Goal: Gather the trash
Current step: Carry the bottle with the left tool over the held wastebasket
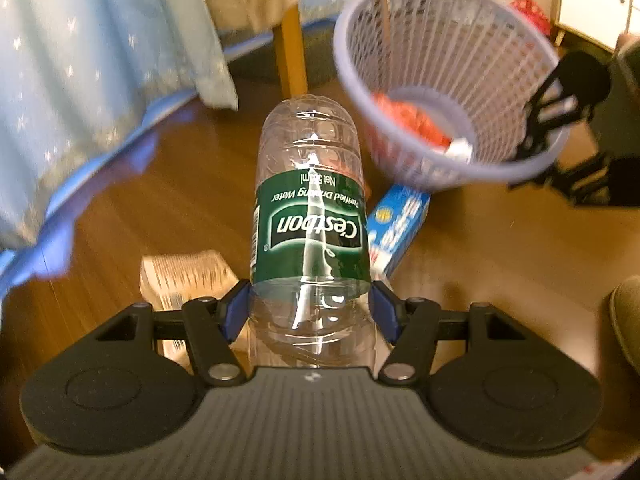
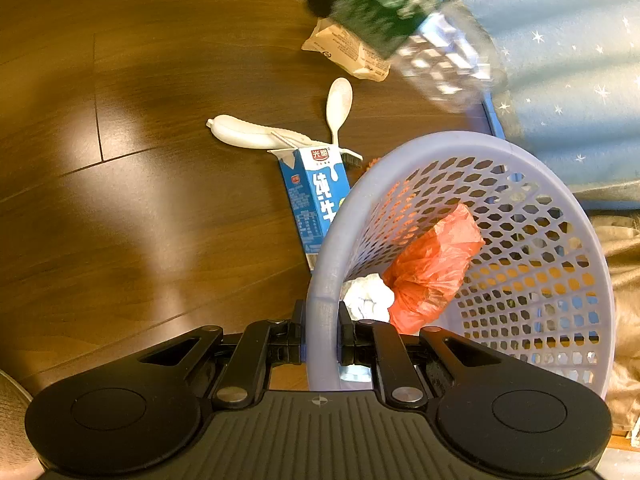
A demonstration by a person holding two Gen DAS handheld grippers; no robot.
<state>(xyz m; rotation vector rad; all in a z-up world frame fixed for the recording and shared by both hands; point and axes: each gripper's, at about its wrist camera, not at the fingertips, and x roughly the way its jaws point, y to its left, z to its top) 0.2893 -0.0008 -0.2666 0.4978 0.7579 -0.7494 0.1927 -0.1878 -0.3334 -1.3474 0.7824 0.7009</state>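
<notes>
My left gripper [image 1: 310,312] is shut on a clear plastic water bottle [image 1: 310,208] with a green label, held off the wooden floor with its base pointing away. That bottle [image 2: 404,20] shows blurred at the top of the right wrist view. My right gripper [image 2: 322,340] is shut on the rim of a lilac mesh basket [image 2: 520,280], which is tilted and lifted. The basket [image 1: 440,80] appears ahead and right of the bottle, with the right gripper [image 1: 540,132] on its far rim. Inside lie a crumpled orange bag [image 2: 432,268] and a white paper wad [image 2: 366,294].
On the floor lie a blue milk carton [image 2: 312,204], a white spoon [image 2: 338,104], a white brush-like tool [image 2: 248,134] and a beige wrapper [image 2: 344,46]. The carton [image 1: 396,232] and wrapper [image 1: 184,276] lie below the bottle. A pale blue bedspread [image 1: 80,92] hangs left; a wooden leg [image 1: 292,52] stands behind.
</notes>
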